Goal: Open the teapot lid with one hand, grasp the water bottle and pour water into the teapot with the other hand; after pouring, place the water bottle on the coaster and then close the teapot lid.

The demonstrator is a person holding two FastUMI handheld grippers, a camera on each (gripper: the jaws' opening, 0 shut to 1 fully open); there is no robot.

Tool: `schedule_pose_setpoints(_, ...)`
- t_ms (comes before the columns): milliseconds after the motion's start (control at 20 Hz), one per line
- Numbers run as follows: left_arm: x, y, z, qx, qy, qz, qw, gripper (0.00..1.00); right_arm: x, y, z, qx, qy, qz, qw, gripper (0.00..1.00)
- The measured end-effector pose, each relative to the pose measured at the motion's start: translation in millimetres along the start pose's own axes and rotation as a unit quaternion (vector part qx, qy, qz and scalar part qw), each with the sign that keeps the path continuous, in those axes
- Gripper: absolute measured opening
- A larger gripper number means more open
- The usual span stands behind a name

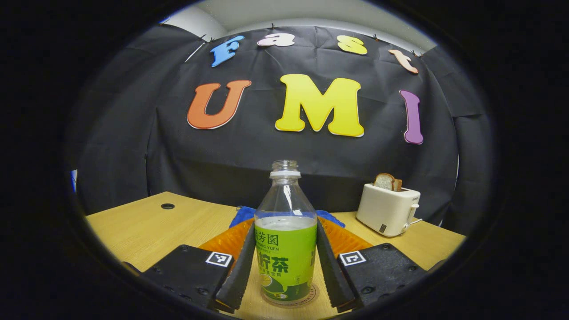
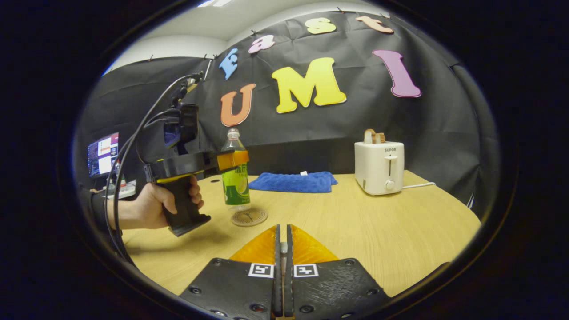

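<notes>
- We see the left tongs (image 1: pixel 284 266) pinching the water bottle (image 1: pixel 285 249), uncapped and upright over the coaster (image 2: pixel 249 217).
- The right tongs (image 2: pixel 282 249) are pressed together above the counter (image 2: pixel 378 231).
- Behind stands a toaster (image 2: pixel 379 168).

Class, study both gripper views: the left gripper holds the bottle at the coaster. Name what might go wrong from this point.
1. The clear plastic bottle with the green label has no cap and holds liquid; tilting it on release could spill it.
2. In the right gripper view it seems to hang just above the round brown coaster; opening the left gripper now might drop or tip it.
3. Withdrawing carelessly could knock it over with a finger.
</notes>
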State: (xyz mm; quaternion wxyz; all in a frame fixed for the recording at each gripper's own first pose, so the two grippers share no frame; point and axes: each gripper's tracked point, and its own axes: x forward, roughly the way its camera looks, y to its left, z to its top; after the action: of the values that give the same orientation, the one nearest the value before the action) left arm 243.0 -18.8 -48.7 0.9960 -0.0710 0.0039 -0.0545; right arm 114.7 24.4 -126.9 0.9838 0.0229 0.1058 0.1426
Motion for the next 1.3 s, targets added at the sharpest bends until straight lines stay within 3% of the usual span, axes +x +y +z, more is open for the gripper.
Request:
schedule_pose_setpoints(200,6,-3,-20,-0.015,0.020,0.007,1.000,0.75,1,0,0,0.001,0.000,0.001,1.000,0.02)
schedule_pose_setpoints(600,-9,-17,-20,0.017,0.024,-0.011,1.000,0.79,-1,-1,1,0.004,-0.001,0.003,1.000,0.02)
schedule_pose_setpoints(800,-12,-17,-21,0.008,0.028,-0.009,1.000,0.80,-1,-1,0,0.005,0.000,0.003,1.000,0.02)
schedule_pose_setpoints(950,-18,-16,-29,0.014,0.051,-0.011,0.999,1.00,-2,-1,1,0.005,-0.001,0.002,1.000,0.02)
schedule_pose_setpoints(1300,-22,-12,-25,0.009,0.048,-0.003,0.999,1.00,-2,-1,1,-0.003,-0.002,-0.002,1.000,0.02)
